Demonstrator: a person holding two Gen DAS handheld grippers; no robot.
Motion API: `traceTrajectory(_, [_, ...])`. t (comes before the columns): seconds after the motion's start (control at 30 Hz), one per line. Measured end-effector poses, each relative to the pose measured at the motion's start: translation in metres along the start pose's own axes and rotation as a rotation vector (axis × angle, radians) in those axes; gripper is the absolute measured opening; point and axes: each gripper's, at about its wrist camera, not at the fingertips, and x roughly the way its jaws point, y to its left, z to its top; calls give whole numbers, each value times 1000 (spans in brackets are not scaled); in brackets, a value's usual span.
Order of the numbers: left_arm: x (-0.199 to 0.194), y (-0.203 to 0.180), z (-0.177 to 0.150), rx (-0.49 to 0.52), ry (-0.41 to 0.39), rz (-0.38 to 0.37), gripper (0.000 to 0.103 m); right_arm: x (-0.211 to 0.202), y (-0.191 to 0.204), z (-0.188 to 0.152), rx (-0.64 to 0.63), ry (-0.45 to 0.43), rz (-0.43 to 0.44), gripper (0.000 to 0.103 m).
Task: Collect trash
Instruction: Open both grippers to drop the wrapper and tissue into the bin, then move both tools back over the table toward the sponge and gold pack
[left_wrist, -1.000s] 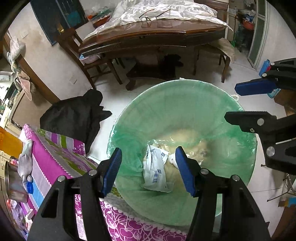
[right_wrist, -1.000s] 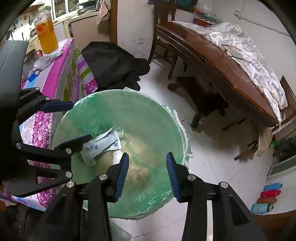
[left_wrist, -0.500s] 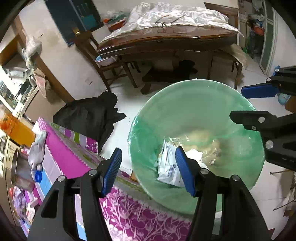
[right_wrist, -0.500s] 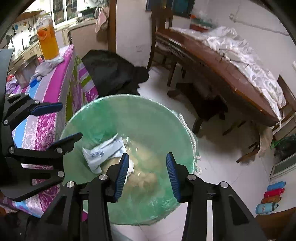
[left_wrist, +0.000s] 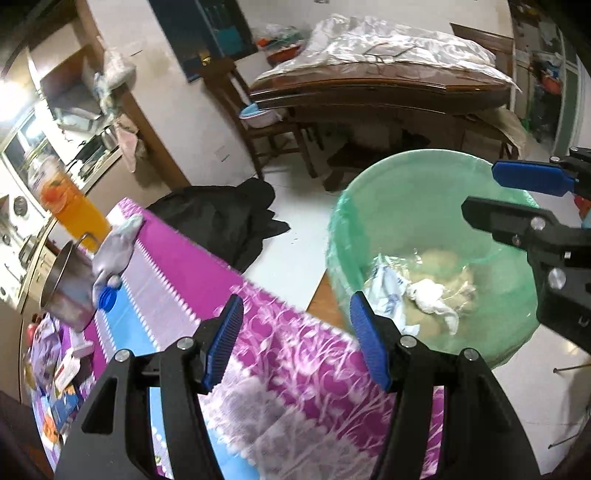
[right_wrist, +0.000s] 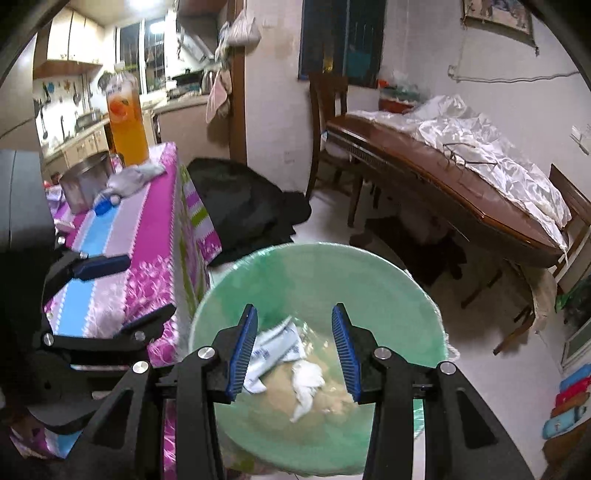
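left to right in the left wrist view: the pink tablecloth (left_wrist: 177, 266) at lower left bears a steel pot (left_wrist: 64, 284) and blue cap (left_wrist: 108, 298); the left gripper (left_wrist: 295, 341) is empty, jaws apart. at right, the green-lined bin (left_wrist: 373, 206) already holds a printed wrapper (left_wrist: 386, 299) and crumpled tissue (left_wrist: 430, 299). the right gripper (right_wrist: 294, 349), jaws apart, hovers above. table items probably remain.

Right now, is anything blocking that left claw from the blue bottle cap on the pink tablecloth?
Nothing visible does. The left gripper is open above the tablecloth, and bare cloth lies between it and the blue cap, which sits beside the metal pot and grey rag.
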Motion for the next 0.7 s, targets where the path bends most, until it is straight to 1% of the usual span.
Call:
traceTrajectory(0.1, [-1,11,-12,-36,11,2,58,-4,12,-4,1,-42,-15,43])
traceTrajectory(0.23, [-4,30,-26,-90,14,17,58,-9,23,-7,5,-77,-25,43])
traceTrajectory(0.27, [-5,34,-28,-104,13,23,58,-12,26,-9,9,-88,-22,46])
traceTrajectory(0.4, [-13,53,-52,-156,4,64,58,-21,44,-17,1,-128,17,55])
traceTrajectory(0.53, [-22,76,-82,-220,8,115,58,-23,71,-24,-50,-147,38,58])
traceTrajectory(0.7, [-42,109,-119,-314,-10,198,58,-18,114,-31,-103,-138,128,59])
